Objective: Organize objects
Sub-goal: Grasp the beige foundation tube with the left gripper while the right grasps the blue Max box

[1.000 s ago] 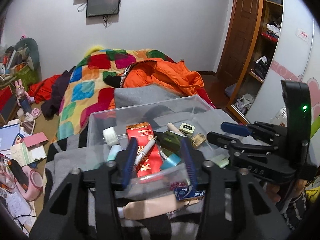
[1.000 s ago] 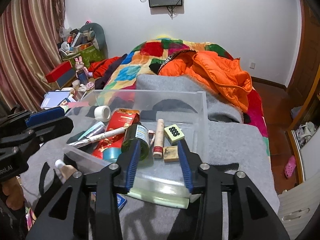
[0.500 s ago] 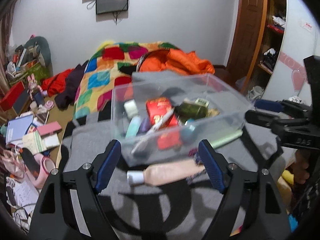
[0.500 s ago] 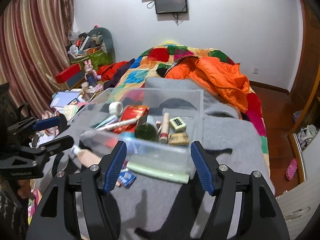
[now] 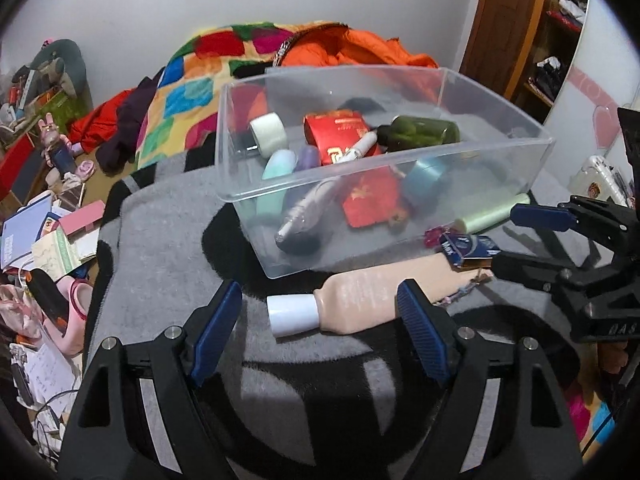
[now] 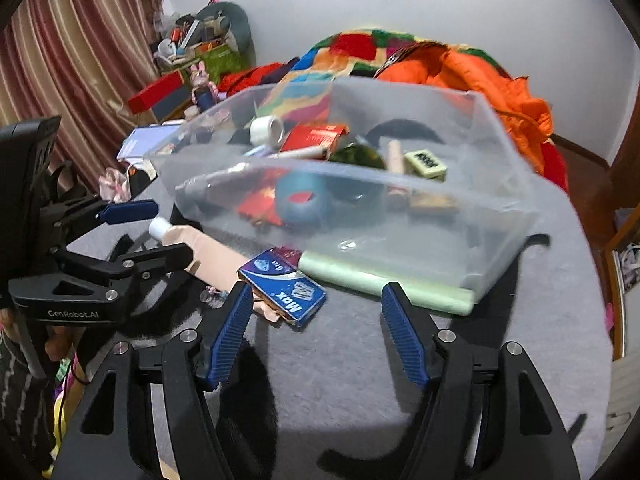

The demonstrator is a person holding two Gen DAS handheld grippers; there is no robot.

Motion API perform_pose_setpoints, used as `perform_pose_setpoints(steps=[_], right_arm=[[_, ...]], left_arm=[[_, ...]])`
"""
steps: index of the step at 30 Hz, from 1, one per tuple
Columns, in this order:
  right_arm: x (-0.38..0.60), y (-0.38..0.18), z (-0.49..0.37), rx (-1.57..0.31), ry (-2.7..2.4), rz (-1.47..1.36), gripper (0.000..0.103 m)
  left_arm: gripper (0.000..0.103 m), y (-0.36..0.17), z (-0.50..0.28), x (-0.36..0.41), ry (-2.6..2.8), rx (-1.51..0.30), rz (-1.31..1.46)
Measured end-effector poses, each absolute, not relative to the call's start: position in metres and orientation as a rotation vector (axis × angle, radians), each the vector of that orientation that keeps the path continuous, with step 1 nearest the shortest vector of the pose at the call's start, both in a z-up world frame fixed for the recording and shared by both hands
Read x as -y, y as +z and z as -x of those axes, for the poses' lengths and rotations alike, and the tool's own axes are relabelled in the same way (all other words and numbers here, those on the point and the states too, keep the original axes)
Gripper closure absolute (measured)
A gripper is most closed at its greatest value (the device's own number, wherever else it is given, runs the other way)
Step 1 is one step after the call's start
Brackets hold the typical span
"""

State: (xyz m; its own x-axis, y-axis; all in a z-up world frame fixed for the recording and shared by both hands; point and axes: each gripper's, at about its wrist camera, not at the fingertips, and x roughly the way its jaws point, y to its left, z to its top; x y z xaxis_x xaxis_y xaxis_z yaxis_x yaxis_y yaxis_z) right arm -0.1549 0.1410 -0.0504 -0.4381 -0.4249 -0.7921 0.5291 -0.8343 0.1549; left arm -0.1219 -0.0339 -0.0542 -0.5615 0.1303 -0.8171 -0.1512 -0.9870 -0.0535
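A clear plastic bin [image 5: 224, 140] [image 6: 500, 208] sits on the grey blanket, holding a red packet [image 5: 340, 132], a green bottle [image 5: 424, 132], tape rolls and other small items. In front of it lie a beige tube with a white cap [image 5: 360, 296] [image 6: 200, 240], a blue "Max" box [image 5: 468, 246] [image 6: 284, 286] and a pale green stick [image 5: 488, 214] [image 6: 380, 280]. My left gripper [image 5: 320, 296] [image 6: 172, 230] is open just over the tube, not touching it. My right gripper [image 6: 318, 296] [image 5: 508, 236] is open beside the blue box and the stick.
The blanket [image 6: 360, 380] has a black pattern and covers the foot of a bed with a patchwork quilt [image 5: 192, 92] and an orange jacket [image 6: 500, 76]. Books, boxes and toys [image 5: 48, 232] litter the floor at the left. A wooden wardrobe [image 5: 512, 32] stands at the right.
Both grippers were narrow on the bin's near wall a second ago. They have opened, let it go, drawn back and tipped downward; the bin now rests on the blanket.
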Motion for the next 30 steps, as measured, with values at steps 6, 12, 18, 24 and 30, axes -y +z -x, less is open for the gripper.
perform_pose_setpoints(steps=[6, 12, 18, 24, 30], right_arm=[[-0.134, -0.056, 0.156, -0.135, -2.225, -1.211, 0.059], [-0.131, -0.057, 0.147, -0.154, -2.231, -1.189, 0.073], [-0.137, -0.055, 0.143, -0.14, -2.253, -1.19, 0.074], [-0.153, -0.049, 0.133, -0.132, -2.292, -1.182, 0.074], [-0.174, -0.043, 0.128, -0.114, -2.345, -1.19, 0.075]], left_arm=[[0.031, -0.059, 0.125, 0.033, 2.591, 0.021, 1.37], [0.055, -0.058, 0.109, 0.034, 2.621, 0.054, 1.329], [0.067, -0.054, 0.093, 0.044, 2.643, 0.15, 1.314], [0.068, -0.047, 0.075, 0.039, 2.695, 0.115, 1.285], [0.069, -0.037, 0.06, 0.038, 2.726, 0.116, 1.246]])
